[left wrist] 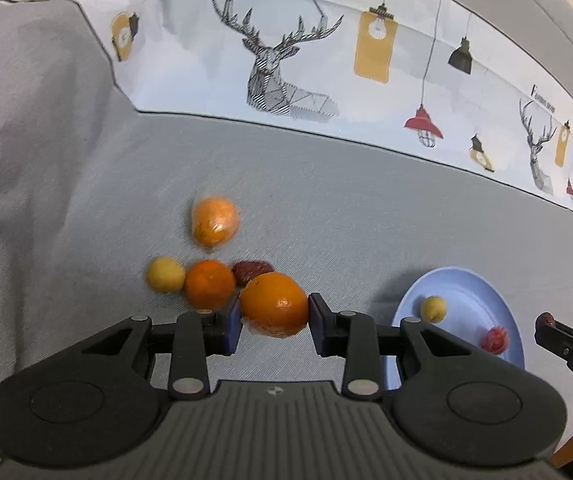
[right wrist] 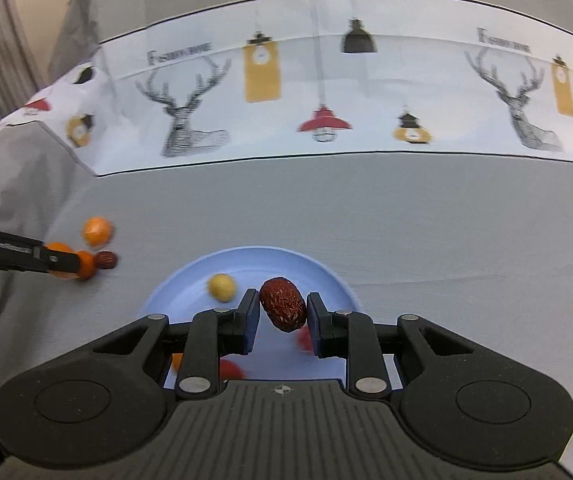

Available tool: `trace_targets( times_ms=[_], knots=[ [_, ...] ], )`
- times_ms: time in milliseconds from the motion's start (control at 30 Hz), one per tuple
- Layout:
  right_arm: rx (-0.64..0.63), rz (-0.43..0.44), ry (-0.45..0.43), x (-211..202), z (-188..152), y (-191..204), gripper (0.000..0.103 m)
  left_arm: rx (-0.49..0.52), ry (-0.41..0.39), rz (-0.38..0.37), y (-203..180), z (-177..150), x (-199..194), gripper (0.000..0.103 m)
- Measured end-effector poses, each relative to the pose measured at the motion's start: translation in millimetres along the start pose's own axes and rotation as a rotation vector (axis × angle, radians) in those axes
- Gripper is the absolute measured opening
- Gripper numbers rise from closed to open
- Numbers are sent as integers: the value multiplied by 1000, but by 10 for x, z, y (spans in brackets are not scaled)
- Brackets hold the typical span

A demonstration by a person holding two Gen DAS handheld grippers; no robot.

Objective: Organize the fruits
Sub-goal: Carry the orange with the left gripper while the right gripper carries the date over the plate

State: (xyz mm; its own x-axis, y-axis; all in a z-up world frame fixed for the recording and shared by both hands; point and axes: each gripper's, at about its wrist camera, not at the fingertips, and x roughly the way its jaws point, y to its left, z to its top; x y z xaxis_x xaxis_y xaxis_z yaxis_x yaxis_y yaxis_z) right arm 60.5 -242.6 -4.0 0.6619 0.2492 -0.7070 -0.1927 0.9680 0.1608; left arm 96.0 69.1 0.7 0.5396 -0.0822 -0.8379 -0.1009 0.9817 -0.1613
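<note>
1. The table (left wrist: 366, 200) wears a grey cloth with a white printed band of deer and lamps along its far side; it is the work surface for the sorting
2. The blue plate (left wrist: 466, 284) sits on the cloth to the right of the loose fruit; it looks to be the collecting spot, since a small yellow fruit (left wrist: 433, 309) and a red fruit (left wrist: 494, 340) already lie in it
3. The left gripper (left wrist: 274, 320) is clenched on a large orange (left wrist: 274, 305), one pad on each side at its widest part; a grip across the middle keeps a round thing from rolling out
4. The loose pile lies just behind that orange: a wrapped orange (left wrist: 215, 220) set a little apart, a smaller orange (left wrist: 209, 283), a yellow fruit (left wrist: 165, 275) beside it, and a dried red date (left wrist: 252, 270) half hidden
5. The right gripper (right wrist: 282, 312) is clamped on a wrinkled red date (right wrist: 283, 304), held by its long sides above the plate; I judge it is about to be released there, with the left orange to follow
</note>
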Motion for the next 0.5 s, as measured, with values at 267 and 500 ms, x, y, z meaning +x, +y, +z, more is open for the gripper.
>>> trace_targets(
  times_ms=[267, 500],
  knots=[
    [63, -3, -8, -42, 7, -230, 27, 21, -73, -99, -158, 64, -33, 38],
    [35, 13, 26, 11, -11, -146, 27, 167, -123, -244, -562, -13, -103, 38]
  ],
)
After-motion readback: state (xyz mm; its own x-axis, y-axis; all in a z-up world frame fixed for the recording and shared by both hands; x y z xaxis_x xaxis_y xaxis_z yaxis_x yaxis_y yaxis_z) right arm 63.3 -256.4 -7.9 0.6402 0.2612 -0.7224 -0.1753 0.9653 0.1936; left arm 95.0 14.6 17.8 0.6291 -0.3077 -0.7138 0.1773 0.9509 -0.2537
